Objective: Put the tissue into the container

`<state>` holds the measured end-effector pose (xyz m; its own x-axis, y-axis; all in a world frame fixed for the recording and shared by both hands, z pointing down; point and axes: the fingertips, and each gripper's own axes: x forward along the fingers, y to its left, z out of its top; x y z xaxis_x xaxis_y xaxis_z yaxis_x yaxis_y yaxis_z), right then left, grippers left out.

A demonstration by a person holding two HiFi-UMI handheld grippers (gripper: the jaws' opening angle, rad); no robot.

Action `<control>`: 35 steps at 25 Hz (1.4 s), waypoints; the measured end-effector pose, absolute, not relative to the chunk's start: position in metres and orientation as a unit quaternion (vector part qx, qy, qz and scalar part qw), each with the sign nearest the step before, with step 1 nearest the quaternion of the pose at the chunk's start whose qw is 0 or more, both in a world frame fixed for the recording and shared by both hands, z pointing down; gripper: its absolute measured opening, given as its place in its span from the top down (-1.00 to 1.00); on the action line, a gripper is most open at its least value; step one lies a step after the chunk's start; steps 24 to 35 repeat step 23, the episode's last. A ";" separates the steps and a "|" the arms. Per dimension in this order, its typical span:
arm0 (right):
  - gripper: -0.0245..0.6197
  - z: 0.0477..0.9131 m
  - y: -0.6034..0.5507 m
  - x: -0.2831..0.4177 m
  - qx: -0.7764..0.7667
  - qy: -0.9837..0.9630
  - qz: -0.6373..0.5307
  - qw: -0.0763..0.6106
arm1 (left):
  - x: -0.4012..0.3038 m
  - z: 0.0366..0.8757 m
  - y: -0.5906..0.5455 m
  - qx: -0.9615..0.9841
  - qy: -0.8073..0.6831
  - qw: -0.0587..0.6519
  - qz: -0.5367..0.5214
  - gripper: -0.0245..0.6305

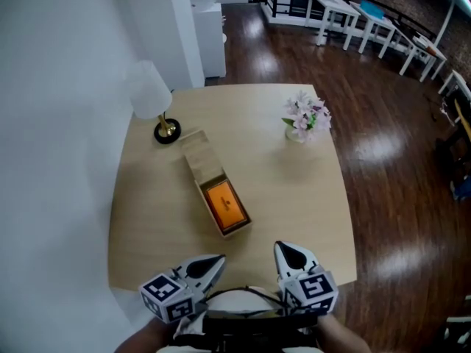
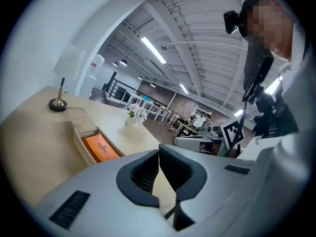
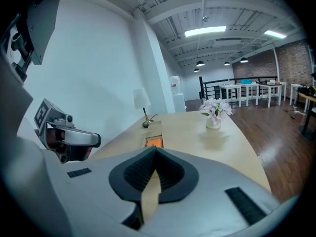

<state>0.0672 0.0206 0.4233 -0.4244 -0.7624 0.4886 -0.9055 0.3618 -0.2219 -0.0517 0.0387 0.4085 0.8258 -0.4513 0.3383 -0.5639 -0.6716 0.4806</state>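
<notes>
A long wooden box (image 1: pixel 193 155) lies slantwise on the middle of the round table (image 1: pixel 294 197). Its near half is uncovered and holds an orange tissue pack (image 1: pixel 225 203); a wooden lid covers the far half. Both grippers hover at the table's near edge, well short of the box. My left gripper (image 1: pixel 218 258) is shut and empty, and so is my right gripper (image 1: pixel 282 247). In the left gripper view the jaws (image 2: pixel 159 148) meet, with the box (image 2: pixel 81 123) and the orange pack (image 2: pixel 101 148) ahead to the left. In the right gripper view the jaws (image 3: pixel 155 149) are closed, with the pack (image 3: pixel 154 142) just beyond.
A white-shaded lamp (image 1: pixel 151 94) on a brass foot stands at the table's far left by the wall. A vase of pink flowers (image 1: pixel 307 118) stands at the far right. Dark wood floor surrounds the table, with white tables (image 1: pixel 368 20) further off.
</notes>
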 end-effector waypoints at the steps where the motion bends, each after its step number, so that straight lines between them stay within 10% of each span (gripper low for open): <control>1: 0.92 0.423 0.020 0.066 0.512 -0.813 0.232 0.154 | -0.052 0.409 0.039 0.909 -0.279 0.293 0.097 0.92; 35: 0.92 0.430 0.026 0.055 0.492 -0.820 0.233 0.176 | -0.048 0.411 0.043 0.910 -0.267 0.299 0.104 0.92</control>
